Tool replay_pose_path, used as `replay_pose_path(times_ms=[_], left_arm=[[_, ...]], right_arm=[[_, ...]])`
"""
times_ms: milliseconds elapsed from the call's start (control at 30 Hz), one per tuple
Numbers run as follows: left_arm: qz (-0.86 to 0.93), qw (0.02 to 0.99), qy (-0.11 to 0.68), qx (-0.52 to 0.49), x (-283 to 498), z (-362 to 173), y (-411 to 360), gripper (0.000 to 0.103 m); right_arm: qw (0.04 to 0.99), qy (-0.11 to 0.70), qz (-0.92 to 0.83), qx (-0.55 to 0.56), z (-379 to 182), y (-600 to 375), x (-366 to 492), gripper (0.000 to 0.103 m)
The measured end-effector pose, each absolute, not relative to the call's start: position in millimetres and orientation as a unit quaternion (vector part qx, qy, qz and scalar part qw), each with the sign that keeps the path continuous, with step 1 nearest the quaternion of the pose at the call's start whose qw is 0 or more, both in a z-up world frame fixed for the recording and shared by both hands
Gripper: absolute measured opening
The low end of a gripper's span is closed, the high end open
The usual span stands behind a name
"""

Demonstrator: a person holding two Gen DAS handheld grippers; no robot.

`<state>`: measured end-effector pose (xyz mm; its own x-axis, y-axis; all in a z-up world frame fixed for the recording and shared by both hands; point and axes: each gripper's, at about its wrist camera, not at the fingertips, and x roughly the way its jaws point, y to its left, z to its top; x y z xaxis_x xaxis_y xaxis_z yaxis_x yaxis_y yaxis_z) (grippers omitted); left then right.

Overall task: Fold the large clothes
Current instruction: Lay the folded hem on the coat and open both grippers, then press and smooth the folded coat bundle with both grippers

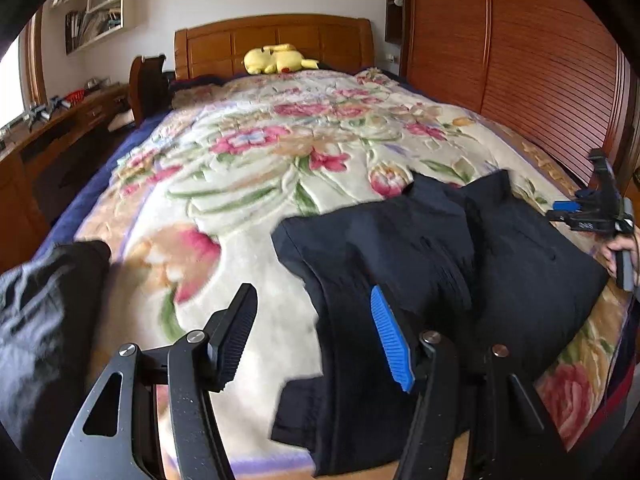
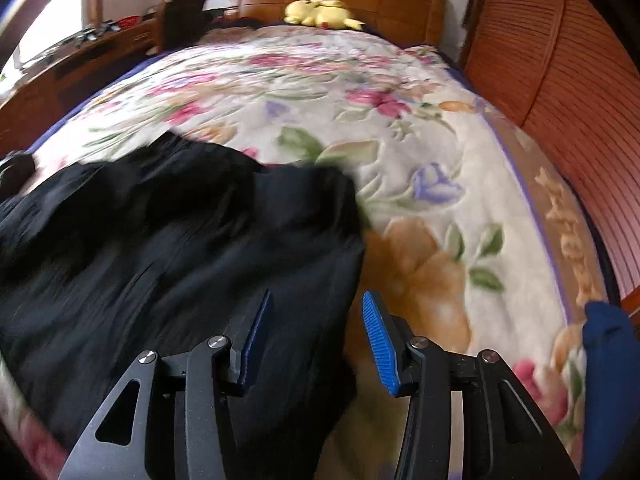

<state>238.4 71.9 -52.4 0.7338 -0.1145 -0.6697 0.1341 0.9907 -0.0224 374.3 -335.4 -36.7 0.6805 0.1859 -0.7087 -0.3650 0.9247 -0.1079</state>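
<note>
Left wrist view: left claw (image 1: 314, 334) released, jaws wide apart, nothing between them, hovering over the near edge of the bed. Dark navy garment (image 1: 420, 264) lies on the floral blanket (image 1: 248, 168), near right part of the bed, partly folded, layers overlapping. Right claw (image 1: 576, 210) at the far right edge of the garment, held by a hand (image 1: 618, 250); its state cannot be told here. Another dark cloth (image 1: 44, 320) near left. Yellow plush toy (image 1: 276, 59) by the wooden headboard (image 1: 272, 42).

Right wrist view: right claw (image 2: 316, 340) released, jaws apart, nothing gripped, over the garment's (image 2: 168, 248) right edge. Picture blurred. Blue cloth (image 2: 608, 360) near right. Slatted wooden wardrobe (image 2: 560, 80) on the right.
</note>
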Motion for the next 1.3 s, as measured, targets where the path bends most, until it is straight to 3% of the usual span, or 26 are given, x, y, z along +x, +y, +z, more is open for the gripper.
replay_pose_path(times_ms=[233,600,900,1100,1300], left_arm=[[-0.037,0.911,0.411,0.017,233.2,-93.9,79.2,0.060],[-0.022,0.901,0.432,0.016,218.8,-114.9,87.7,0.060],[-0.030,0.917,0.397,0.008,198.0,-97.4,86.6,0.060],[-0.034,0.936,0.351,0.026,181.1,-68.2,64.9,0.060],[-0.073,0.940,0.333,0.034,171.8,-53.1,32.5,0.060]], right_arm=[[0.905,0.381,0.151,-0.117,-49.7,-356.7,322.2,0.048],[0.912,0.369,0.170,-0.056,-34.1,-382.4,274.9,0.048],[0.920,0.341,0.190,-0.025,-32.7,-392.6,249.2,0.048],[0.907,0.378,0.184,-0.036,-69.1,-387.0,262.4,0.049],[0.916,0.359,0.177,-0.031,-81.4,-387.6,259.1,0.053]])
